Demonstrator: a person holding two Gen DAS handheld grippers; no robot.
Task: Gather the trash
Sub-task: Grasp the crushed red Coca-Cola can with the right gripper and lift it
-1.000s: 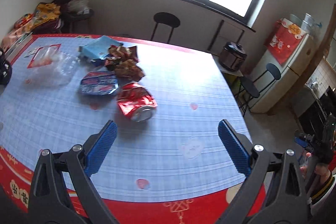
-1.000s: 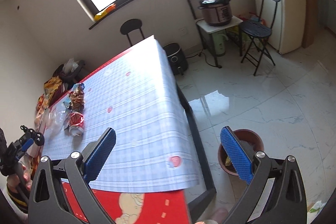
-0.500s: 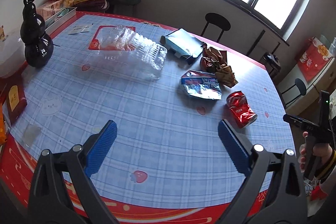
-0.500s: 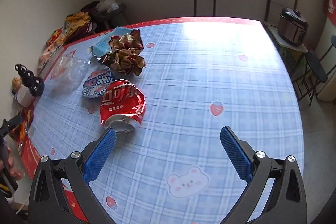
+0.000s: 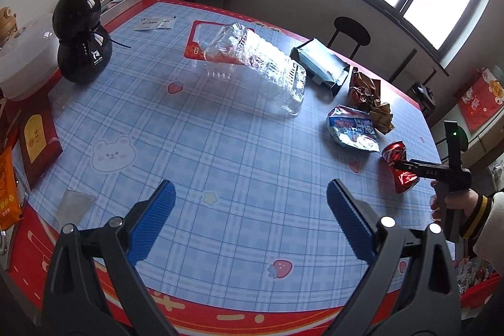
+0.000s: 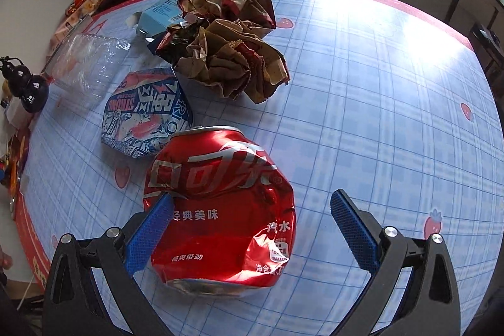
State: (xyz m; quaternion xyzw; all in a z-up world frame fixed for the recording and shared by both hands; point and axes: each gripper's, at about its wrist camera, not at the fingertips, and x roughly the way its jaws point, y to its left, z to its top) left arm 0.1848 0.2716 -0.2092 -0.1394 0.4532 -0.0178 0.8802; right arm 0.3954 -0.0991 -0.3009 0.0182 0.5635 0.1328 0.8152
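Note:
A crushed red cola can (image 6: 220,207) lies on the blue checked tablecloth (image 6: 378,115). My right gripper (image 6: 252,225) is open with the can between its blue fingers, the left finger (image 6: 148,229) right by the can's side. The can also shows in the left wrist view (image 5: 398,167), at the right gripper's tip. Behind it lie a blue-white snack wrapper (image 6: 145,112), crumpled brown wrappers (image 6: 230,52), a blue box (image 6: 170,8) and a clear plastic tray (image 6: 88,65). My left gripper (image 5: 249,219) is open and empty over the table's near edge.
A black gourd-shaped bottle (image 5: 82,30), a white lidded bowl (image 5: 25,59) and a dark red packet (image 5: 37,144) stand along the table's left side. A small clear scrap (image 5: 74,205) lies near the front left. A black stool (image 5: 351,30) stands beyond the table.
My right gripper has moved in low over the table until the cola can sits between its fingers. My left gripper has swung left and moved slightly closer to the table.

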